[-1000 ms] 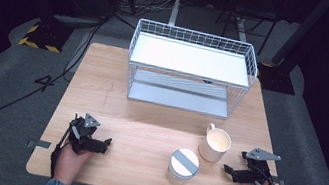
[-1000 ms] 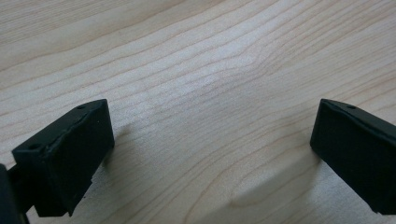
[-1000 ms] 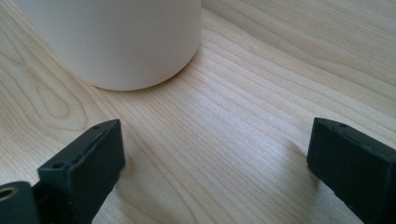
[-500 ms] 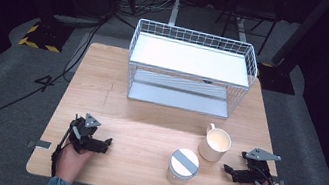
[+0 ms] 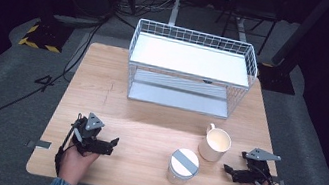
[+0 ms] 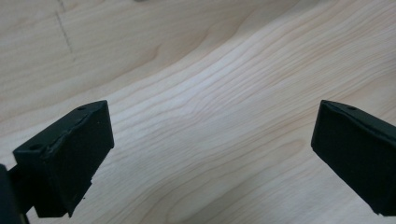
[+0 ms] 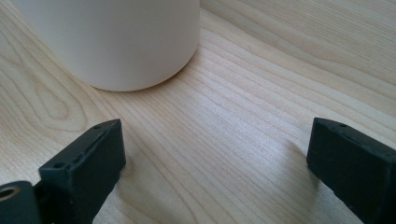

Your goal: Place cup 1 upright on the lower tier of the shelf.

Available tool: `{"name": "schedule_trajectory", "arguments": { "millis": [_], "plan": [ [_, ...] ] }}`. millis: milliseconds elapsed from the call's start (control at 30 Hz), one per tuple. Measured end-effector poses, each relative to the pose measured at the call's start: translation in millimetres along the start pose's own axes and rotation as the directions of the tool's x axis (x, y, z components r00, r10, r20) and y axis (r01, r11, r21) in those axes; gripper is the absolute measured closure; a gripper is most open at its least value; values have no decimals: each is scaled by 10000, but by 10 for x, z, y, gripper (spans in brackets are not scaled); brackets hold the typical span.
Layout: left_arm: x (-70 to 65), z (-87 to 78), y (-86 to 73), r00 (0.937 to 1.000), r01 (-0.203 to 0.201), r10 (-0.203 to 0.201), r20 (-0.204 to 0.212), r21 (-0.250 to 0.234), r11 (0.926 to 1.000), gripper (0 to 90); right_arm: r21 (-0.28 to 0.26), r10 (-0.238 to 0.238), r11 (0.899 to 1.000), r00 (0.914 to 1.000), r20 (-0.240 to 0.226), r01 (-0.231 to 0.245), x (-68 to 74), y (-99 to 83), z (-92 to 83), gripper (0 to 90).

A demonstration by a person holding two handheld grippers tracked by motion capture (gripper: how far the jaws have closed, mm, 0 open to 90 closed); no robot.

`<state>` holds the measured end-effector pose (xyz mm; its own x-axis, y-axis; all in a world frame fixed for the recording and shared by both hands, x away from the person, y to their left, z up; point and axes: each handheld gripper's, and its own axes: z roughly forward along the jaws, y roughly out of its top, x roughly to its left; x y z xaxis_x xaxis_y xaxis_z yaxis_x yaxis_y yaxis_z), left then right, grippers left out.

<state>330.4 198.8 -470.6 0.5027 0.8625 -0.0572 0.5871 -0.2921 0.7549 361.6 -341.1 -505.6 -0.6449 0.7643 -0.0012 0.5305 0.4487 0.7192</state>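
The mug (image 7: 109,39) stands on the table (image 5: 156,131), just ahead of the right gripper (image 7: 215,158) and off toward its left jaw, not between the jaws. Jaws are spread wide, holding nothing. The jar (image 5: 183,165) stands beside the mug. The left gripper (image 6: 210,154) is likewise spread over bare wood. Nothing has shifted since a second ago; the approach has probably not begun.
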Motion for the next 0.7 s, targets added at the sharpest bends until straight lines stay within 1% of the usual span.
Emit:
{"name": "schedule_trajectory", "arguments": {
  "millis": [67,100,167,233,267,300,333,433,500,633,667,700],
  "plan": [
    [-22,-16,16,10000,-24,24,68,-82,10000,0,1,10,10000,10000,6,-10,1,0,0,46],
    [-67,-51,58,9995,-204,210,238,-229,9995,0,-5,4,10000,10000,17,-4,1,0,0,46],
    [-147,-88,116,9985,-289,312,440,-515,9983,0,3,35,10000,10000,28,-35,3,-1,-1,46],
    [-198,-111,155,9976,-346,383,574,-639,9974,0,-3,40,10000,10000,25,-40,4,-1,-1,46],
    [-228,-124,184,9966,-389,439,699,-715,9967,0,-8,40,10000,10000,25,-40,4,-1,0,46],
    [-251,-129,199,9960,-338,397,795,-742,9967,0,3,34,10000,10000,29,-34,3,-1,-1,46],
    [-282,-131,225,9943,-344,425,982,-832,9959,0,-6,39,10000,10000,27,-39,4,-1,0,46],
    [-357,-124,278,9902,-543,656,1232,-928,9942,0,0,41,10000,10000,33,-41,3,-1,-1,46],
    [-422,-112,308,9863,-618,764,1459,-1016,9929,0,-1,76,10000,10000,62,-76,6,-1,-1,46],
    [-577,-102,364,9755,-735,957,1983,-1163,9905,0,0,80,10000,9999,70,-80,7,-1,-1,46],
    [-577,-102,364,9755,-735,957,1983,-1163,9905,0,0,80,10000,9999,70,-80,7,-1,-1,46],
    [-682,-98,391,9665,-958,1215,2262,-1216,9879,0,4,72,10000,10000,64,-72,6,-1,-2,46]
  ]
}}
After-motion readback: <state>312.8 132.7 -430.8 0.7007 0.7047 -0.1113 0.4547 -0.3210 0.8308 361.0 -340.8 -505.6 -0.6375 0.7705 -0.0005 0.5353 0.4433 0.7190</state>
